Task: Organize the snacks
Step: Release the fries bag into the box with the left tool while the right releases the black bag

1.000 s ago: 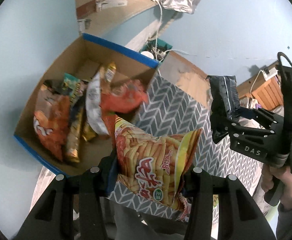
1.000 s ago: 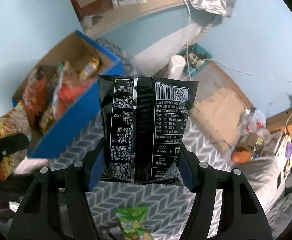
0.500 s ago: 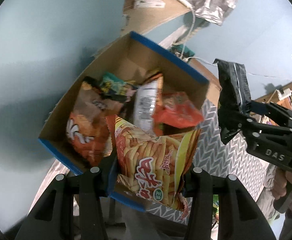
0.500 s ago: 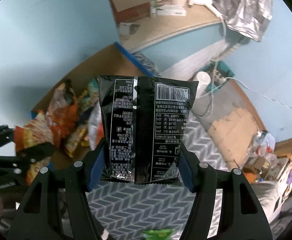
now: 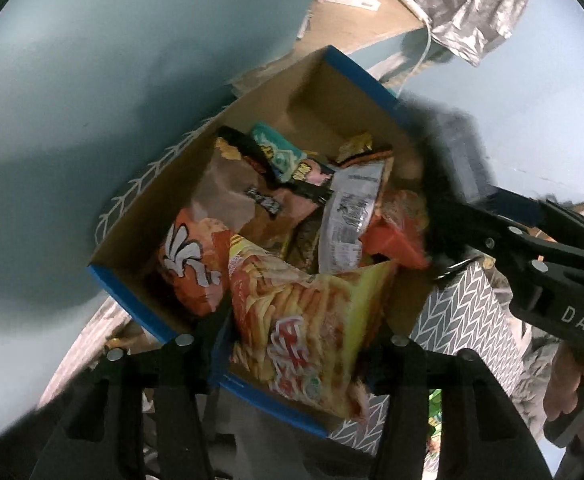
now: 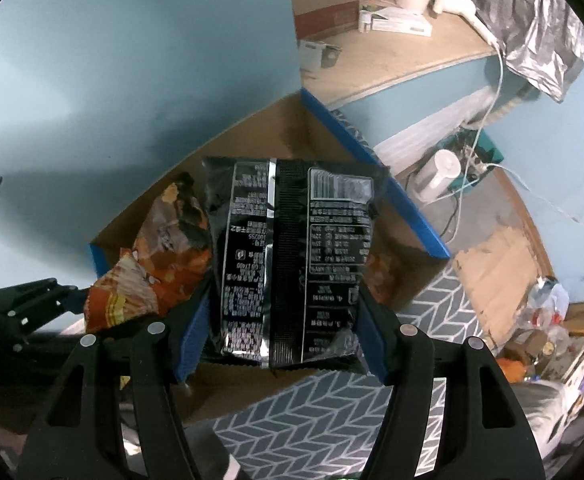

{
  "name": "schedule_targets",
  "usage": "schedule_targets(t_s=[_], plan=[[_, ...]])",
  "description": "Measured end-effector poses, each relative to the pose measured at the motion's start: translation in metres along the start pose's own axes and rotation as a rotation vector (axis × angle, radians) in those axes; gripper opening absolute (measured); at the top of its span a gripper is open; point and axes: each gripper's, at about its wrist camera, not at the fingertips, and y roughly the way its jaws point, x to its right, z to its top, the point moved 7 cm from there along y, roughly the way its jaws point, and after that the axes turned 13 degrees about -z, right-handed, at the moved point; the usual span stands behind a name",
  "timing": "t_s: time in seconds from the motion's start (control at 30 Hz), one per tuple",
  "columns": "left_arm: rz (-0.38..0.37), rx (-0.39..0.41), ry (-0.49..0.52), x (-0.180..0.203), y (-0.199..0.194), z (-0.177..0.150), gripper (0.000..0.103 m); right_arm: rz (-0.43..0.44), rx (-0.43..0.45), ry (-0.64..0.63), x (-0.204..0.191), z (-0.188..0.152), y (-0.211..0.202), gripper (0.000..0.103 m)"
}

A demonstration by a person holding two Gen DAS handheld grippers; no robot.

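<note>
A blue-edged cardboard box (image 5: 140, 300) holding several snack bags lies under both grippers. My left gripper (image 5: 302, 344) hangs over the box's near corner. Its jaws are opening, and a yellow-red fries bag (image 5: 304, 320) sits blurred between them with a dark gap at the left pad. In the right wrist view my right gripper (image 6: 280, 320) is shut on a black snack bag (image 6: 292, 260), held upright over the box (image 6: 392, 196). The left gripper (image 6: 44, 300) and the fries bag (image 6: 120, 300) show at that view's left edge.
A grey chevron cloth (image 6: 332, 412) lies under and beside the box. Behind it are a wooden shelf (image 6: 392, 52) with cups and cartons, a white jug (image 6: 440, 176) among cables, and flat cardboard (image 6: 500, 264). A hand (image 5: 580, 380) grips the right tool.
Both grippers have moved from beside the box to above it. The left jaws have widened around the fries bag. The black bag stays clamped in the right gripper.
</note>
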Motion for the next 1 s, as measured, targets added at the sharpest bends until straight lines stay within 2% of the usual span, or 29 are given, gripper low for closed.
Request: schedule_targets(t_s=[0.03,0.07,0.13,0.53,1.0], plan=[[-0.002,0.009,-0.006,-0.001,-0.002,0.001,0.067,-0.003,-0.001,0.003,0.0,0.002,0.001,0.07],[-0.005,0.015,-0.006,0.0,-0.003,0.002,0.07,-0.002,-0.003,0.009,0.001,0.003,0.001,0.074],[-0.008,0.023,0.004,0.001,-0.004,0.004,0.075,0.005,-0.005,0.025,0.003,0.005,0.001,0.075],[0.001,-0.003,0.065,0.013,-0.004,0.011,0.075,-0.028,-0.007,0.09,0.022,0.002,-0.009,0.075],[-0.022,-0.052,0.127,0.041,-0.001,-0.001,0.075,-0.082,-0.016,0.104,0.051,-0.033,-0.024,0.075]])
